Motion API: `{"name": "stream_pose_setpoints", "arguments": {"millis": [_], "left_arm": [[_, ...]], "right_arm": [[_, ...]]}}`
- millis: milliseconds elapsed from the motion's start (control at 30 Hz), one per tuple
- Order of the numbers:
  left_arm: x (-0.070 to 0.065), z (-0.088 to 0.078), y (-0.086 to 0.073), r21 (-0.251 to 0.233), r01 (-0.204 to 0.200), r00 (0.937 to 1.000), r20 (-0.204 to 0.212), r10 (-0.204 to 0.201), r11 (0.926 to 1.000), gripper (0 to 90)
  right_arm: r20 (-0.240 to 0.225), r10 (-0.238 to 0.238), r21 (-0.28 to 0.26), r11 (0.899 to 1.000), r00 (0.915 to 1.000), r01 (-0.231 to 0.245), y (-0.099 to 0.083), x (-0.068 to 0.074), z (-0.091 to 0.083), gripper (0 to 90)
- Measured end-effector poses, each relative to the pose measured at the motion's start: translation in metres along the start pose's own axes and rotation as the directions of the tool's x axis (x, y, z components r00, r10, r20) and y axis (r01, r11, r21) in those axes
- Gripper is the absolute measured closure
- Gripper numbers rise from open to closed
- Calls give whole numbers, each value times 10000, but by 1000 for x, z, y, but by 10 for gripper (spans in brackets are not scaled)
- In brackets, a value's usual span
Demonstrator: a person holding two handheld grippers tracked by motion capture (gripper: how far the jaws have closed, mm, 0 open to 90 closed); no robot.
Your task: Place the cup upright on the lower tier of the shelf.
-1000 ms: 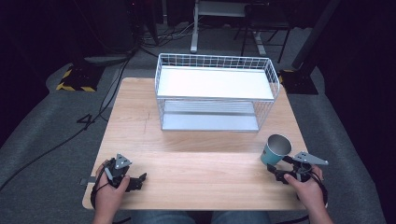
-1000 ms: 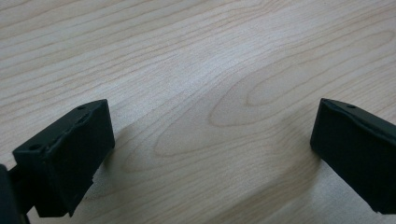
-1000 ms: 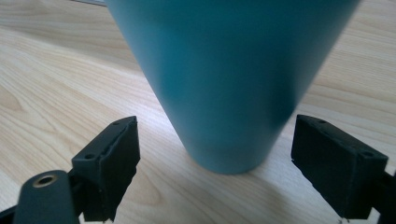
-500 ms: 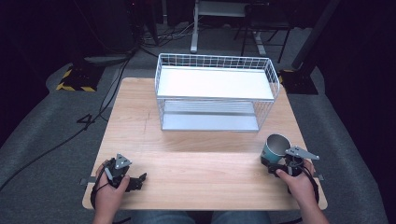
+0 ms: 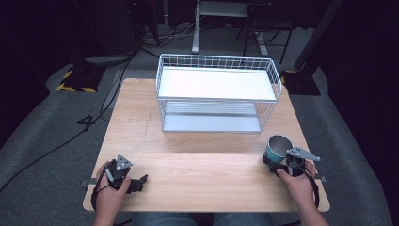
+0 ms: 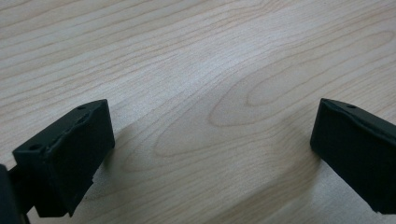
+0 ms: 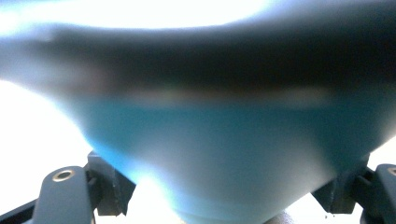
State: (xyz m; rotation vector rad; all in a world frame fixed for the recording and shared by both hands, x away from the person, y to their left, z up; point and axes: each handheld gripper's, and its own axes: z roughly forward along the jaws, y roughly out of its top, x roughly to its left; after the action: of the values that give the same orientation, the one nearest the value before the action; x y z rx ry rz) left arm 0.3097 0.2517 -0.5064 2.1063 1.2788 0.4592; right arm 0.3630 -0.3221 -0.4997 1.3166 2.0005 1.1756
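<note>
A teal cup [image 5: 277, 147] with a dark inside stands near the table's right front, mouth up. My right gripper [image 5: 276, 164] is shut on its lower part, held by a hand from the front edge. In the right gripper view the blurred teal cup [image 7: 224, 149] sits very close, between the two jaws of the right gripper [image 7: 224, 198]. I cannot tell whether the cup rests on the wood or hangs just above it. My left gripper [image 5: 137, 181] lies at the left front in a hand. In the left gripper view the left gripper [image 6: 210, 154] stands open over bare wood.
A white wire rack [image 5: 217, 96] with two white shelves stands at the back middle of the wooden table [image 5: 197, 165]. Cables and stand legs lie on the dark floor behind the table.
My right hand has shifted slightly left with the cup, which now stands more upright. The left gripper has not moved.
</note>
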Motion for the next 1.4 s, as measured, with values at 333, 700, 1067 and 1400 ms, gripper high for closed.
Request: {"name": "stream_pose_setpoints", "arguments": {"millis": [333, 700, 1067, 1400], "left_arm": [[0, 0, 0, 0, -6, 10000, 1, 6, 10000, 2], [0, 0, 0, -5, -7, 10000, 8, 7, 10000, 2], [0, 0, 0, 2, -1, 10000, 2, 1, 10000, 2], [0, 0, 0, 5, 1, 10000, -8, -1, 10000, 2]], "right_arm": [[73, -333, -252, 9991, 9994, 335, 8, 3, -4, 228], [-474, -345, -206, 9992, 9983, 335, 29, 22, 4, 228], [-948, -447, -165, 9989, 9945, 434, 57, 36, 22, 228], [-1358, -583, -50, 9983, 9890, 582, 81, 52, 43, 228]]}}
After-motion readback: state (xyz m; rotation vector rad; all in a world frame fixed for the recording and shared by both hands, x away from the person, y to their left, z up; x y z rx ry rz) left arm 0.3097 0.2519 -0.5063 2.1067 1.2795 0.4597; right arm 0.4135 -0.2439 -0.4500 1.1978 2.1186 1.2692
